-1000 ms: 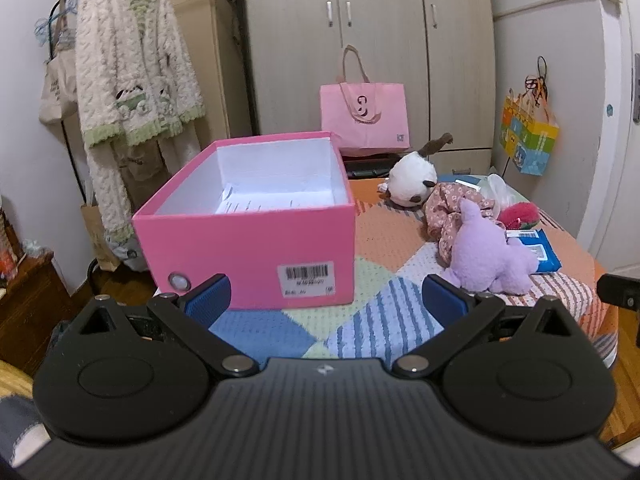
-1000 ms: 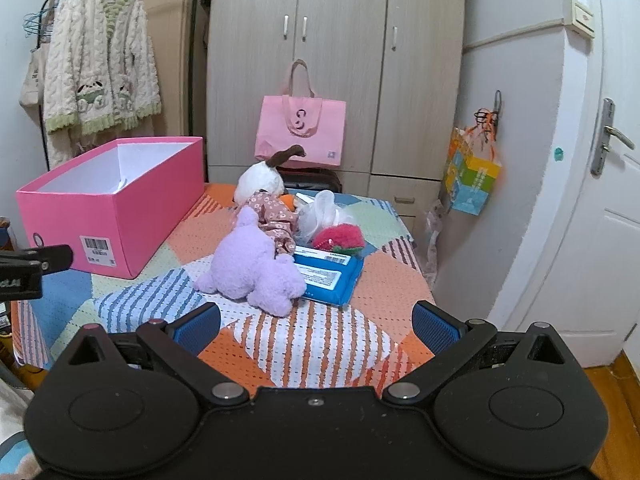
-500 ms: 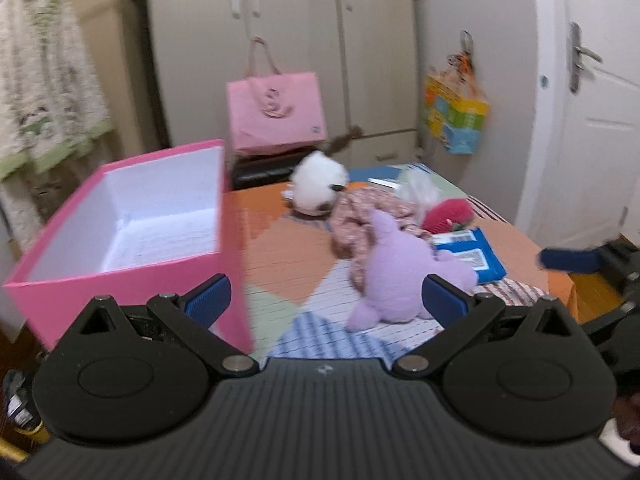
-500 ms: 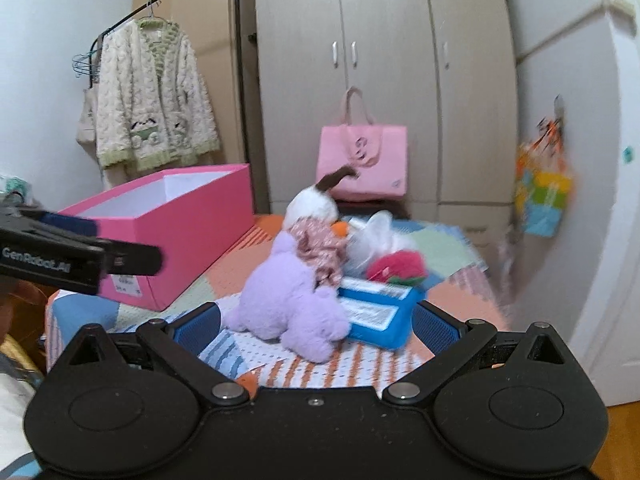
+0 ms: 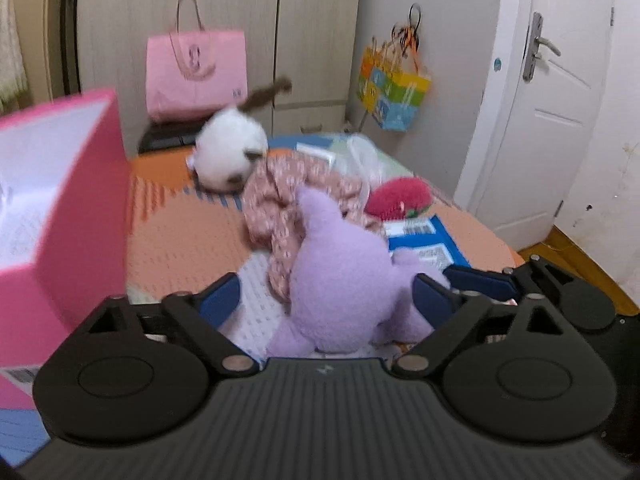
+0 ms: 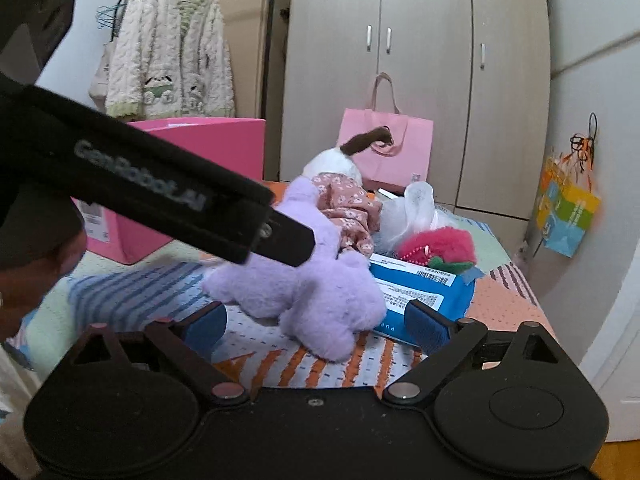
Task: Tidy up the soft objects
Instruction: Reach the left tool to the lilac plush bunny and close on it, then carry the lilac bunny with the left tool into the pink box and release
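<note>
In the left wrist view, the left gripper (image 5: 326, 300) is reaching around the purple plush toy (image 5: 340, 280), which is lying on the patchwork counter (image 5: 184, 236). Its fingers (image 5: 219, 300) are closing with the toy sitting between them; the right pad is looking pressed to the plush, the left pad is standing apart from it, so no grip is made. At 12 o'clock from the toy a floral cloth (image 5: 280, 200) is lying against it, and a white plush (image 5: 230, 156) is resting beyond that. At 1 o'clock a red fluffy item (image 5: 400, 198) is sitting, and a blue packet (image 5: 428, 244) is touching the toy at 3 o'clock. The pink box (image 5: 72, 208) is standing open at 9 o'clock. The right gripper (image 5: 480, 280) is showing at 3 o'clock.

In the right wrist view, the right gripper (image 6: 316, 326) is also closing its fingers (image 6: 426, 328), wide apart still, with the purple plush toy (image 6: 320, 284) between them and not pressed. The left gripper (image 6: 280, 236) is crossing in from 10 o'clock, over the toy. The blue packet (image 6: 420, 296) is lying at 3 o'clock of the toy, the pink box (image 6: 200, 148) at 10 o'clock.
</note>
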Tool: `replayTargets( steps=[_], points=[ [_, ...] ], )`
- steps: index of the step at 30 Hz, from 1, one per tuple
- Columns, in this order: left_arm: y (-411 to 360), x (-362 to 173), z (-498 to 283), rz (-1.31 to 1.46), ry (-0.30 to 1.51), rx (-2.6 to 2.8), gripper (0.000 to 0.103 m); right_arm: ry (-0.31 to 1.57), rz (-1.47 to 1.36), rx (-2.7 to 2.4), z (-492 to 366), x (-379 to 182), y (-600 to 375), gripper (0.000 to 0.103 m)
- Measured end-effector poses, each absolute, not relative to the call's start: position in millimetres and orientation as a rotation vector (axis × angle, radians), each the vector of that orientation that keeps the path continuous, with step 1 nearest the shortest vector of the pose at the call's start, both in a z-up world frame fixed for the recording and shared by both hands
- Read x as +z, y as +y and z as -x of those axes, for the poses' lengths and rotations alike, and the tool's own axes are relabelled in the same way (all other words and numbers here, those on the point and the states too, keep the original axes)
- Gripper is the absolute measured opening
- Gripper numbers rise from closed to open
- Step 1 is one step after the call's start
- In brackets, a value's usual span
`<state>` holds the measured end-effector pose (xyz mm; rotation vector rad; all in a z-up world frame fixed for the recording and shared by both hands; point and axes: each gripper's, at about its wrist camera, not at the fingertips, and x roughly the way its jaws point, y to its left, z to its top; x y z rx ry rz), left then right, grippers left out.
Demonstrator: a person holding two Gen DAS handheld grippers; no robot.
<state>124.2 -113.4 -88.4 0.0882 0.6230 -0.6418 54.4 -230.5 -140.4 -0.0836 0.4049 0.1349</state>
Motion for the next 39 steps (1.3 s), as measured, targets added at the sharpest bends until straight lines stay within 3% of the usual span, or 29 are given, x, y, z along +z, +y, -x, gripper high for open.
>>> replayTargets(
  steps=[5, 10, 24, 39],
  points=[
    [-115, -100, -126, -0.088, 0.668, -0.688, 0.062, 0.376, 0.113, 0.119, -61, -148, -225, 0.084],
    [-119, -105, -114, -0.112, 0.656, -0.654, 0.056, 0.356, 0.120, 0.084, -62, -152, -218, 0.078],
    [-115, -85, -94, -0.124, 0.636, -0.662, 0.056, 0.312, 0.124, 0.093, -42, -140, -216, 0.078],
    [-79, -33, -71, -0.166, 0.677, -0.640, 0.057, 0.419, -0.025, 0.241, -35, -87, -204, 0.076]
  ],
)
